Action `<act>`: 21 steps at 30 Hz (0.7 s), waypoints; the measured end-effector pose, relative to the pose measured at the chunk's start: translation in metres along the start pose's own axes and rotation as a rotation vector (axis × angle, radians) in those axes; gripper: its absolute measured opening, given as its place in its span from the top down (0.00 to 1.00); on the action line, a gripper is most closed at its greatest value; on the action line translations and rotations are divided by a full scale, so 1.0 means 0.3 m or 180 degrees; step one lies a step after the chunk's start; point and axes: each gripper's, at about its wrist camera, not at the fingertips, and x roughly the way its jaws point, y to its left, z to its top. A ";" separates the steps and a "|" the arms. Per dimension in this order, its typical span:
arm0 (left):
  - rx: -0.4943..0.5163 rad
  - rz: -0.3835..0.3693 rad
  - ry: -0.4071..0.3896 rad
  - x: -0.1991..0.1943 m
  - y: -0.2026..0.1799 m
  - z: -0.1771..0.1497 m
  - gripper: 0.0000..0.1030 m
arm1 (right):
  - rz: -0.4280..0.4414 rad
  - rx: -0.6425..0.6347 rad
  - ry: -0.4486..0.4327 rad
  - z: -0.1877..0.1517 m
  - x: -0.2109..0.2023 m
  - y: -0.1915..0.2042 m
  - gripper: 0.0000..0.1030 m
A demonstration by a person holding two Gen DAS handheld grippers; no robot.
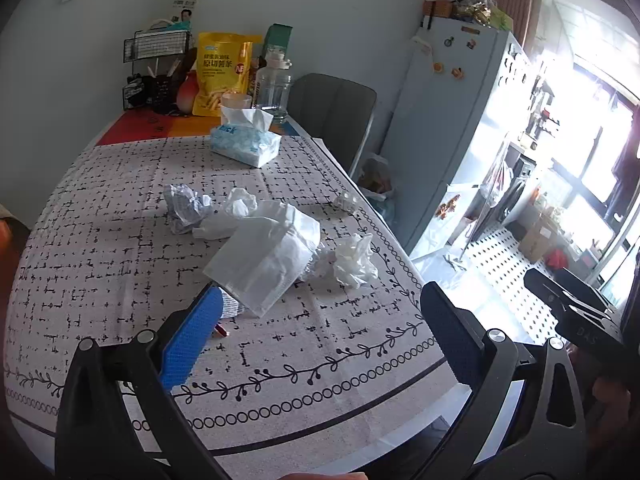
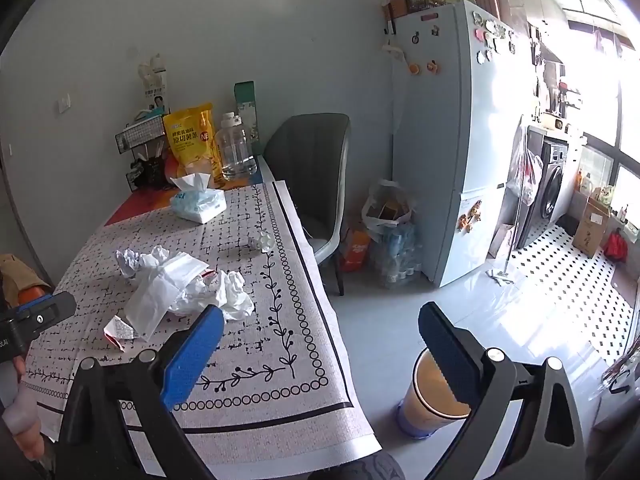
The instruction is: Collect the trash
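- Left tool (image 1: 320, 320) spread wide, holding nothing, hovering over the near part of the table (image 1: 100, 264), just short of the trash pile.
- Right tool (image 2: 320, 336) also spread wide and holding nothing, out past the table's right edge, over the floor.
- Orange bin (image 2: 430, 400) on the floor below the right tool, likely the drop point.
- Trash mid-table: flat white bag (image 1: 264, 260) on top, crumpled tissue (image 1: 356, 260) to its right, crumpled paper ball (image 1: 184, 208) behind, another tissue wad (image 1: 240, 204) beside that.
- Small red-and-white wrapper (image 2: 118, 330) flat at the pile's near edge; small clear crumpled bit (image 1: 347, 202) apart, toward the far right edge.
- All of it looks near weightless, soft, fully crushable; no breakage risk.
- Tissues and paper ball: pinch across the bulk, anywhere works.
- White bag: limp, probably slick; take at a raised fold or edge, not the flat face.
- Flat wrapper hardest: little to bite, may slide on the cloth.
- Tissue box (image 1: 246, 144) not trash, leave alone.
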 end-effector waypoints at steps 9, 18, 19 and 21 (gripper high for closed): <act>-0.0050 0.0016 -0.0001 -0.007 0.031 -0.014 0.05 | 0.0007 0.0046 -0.0033 -0.017 0.010 0.019 0.07; -0.0049 0.0002 -0.0053 -0.027 0.043 -0.027 0.05 | 0.0089 0.0055 -0.0086 -0.036 -0.024 0.022 0.07; -0.0041 0.0007 -0.0074 -0.033 0.043 -0.028 0.05 | 0.0095 0.0067 -0.0093 -0.039 -0.026 0.018 0.07; -0.0030 0.0011 -0.0124 -0.046 0.042 -0.030 0.05 | 0.0087 0.0070 -0.0095 -0.043 -0.025 0.014 0.07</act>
